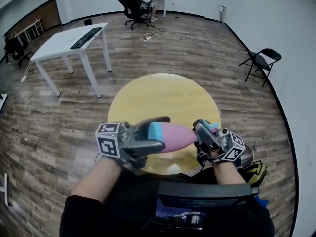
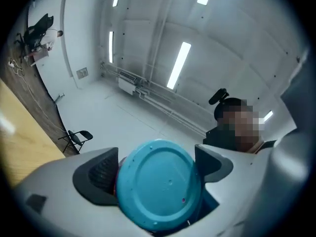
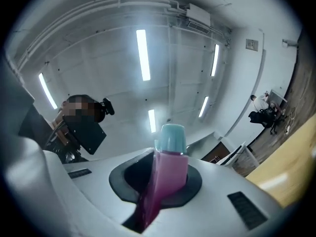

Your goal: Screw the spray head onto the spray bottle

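In the head view my left gripper (image 1: 156,132) holds the spray bottle (image 1: 175,138) level above the near edge of the round yellow table (image 1: 163,95). The bottle is pink with a blue base. In the left gripper view that blue base (image 2: 160,184) fills the gap between the fingers (image 2: 101,174). My right gripper (image 1: 203,133) is shut on the pink spray head (image 1: 211,127). Its teal tip (image 3: 172,138) stands up between the jaws in the right gripper view. The bottle's narrow end meets the spray head; the joint itself is hidden.
A white desk (image 1: 64,41) with a keyboard stands at the back left. A black folding chair (image 1: 260,60) is by the right wall. A person sits in an office chair (image 1: 133,6) far back. A yellow-black bag (image 1: 254,172) lies by my right side.
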Demonstrator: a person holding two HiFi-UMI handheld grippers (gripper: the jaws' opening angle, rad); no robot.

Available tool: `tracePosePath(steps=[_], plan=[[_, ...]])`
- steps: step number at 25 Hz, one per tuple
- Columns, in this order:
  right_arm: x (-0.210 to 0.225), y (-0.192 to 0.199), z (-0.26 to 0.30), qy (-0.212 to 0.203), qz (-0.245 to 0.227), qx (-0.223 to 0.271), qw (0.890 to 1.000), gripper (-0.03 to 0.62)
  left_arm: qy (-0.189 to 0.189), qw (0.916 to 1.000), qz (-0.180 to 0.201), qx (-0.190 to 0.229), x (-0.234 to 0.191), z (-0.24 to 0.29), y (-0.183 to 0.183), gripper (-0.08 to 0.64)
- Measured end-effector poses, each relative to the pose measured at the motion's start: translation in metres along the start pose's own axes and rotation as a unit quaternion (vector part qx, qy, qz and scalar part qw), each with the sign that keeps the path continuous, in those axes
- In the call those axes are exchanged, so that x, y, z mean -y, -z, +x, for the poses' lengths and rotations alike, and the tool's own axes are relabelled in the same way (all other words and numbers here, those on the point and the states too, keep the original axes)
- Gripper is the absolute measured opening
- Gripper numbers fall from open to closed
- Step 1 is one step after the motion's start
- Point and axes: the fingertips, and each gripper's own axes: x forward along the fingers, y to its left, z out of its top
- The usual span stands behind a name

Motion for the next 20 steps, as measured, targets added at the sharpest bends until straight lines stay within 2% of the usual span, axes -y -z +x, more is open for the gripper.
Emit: tracePosePath(steps=[3,5,8,10,12,16,20], plan=[[-0.010,-0.001,0.017,0.002,-0.082,-0.048,0.995,0.029,-0.021,0.9998,-0.004,-0.007,-0.006,-0.001,-0.004,0.525],[-0.016,-0.001,0.028,0.004,-0.114,-0.078,0.990,0.029,-0.036,0.9991,0.010,-0.017,-0.009,0.002,-0.003,0.523],[-0.011,-0.004,0.037,0.009,-0.072,-0.089,0.993,0.029,-0.047,0.9953,0.052,-0.066,-0.004,0.005,0.001,0.529],[-0.009,-0.005,0.044,0.006,-0.037,-0.092,0.995,0.032,-0.054,0.9877,0.093,-0.113,0.004,0.006,0.005,0.529],[-0.009,-0.004,0.047,0.001,-0.016,-0.096,0.995,0.035,-0.063,0.9792,0.129,-0.143,0.009,0.007,0.011,0.528],[-0.001,-0.002,0.047,-0.002,0.012,-0.099,0.995,0.038,-0.080,0.9712,0.163,-0.154,0.007,0.007,0.014,0.528],[0.001,0.010,0.052,-0.002,0.018,-0.105,0.994,0.040,-0.089,0.9617,0.192,-0.175,0.007,-0.005,0.020,0.529]])
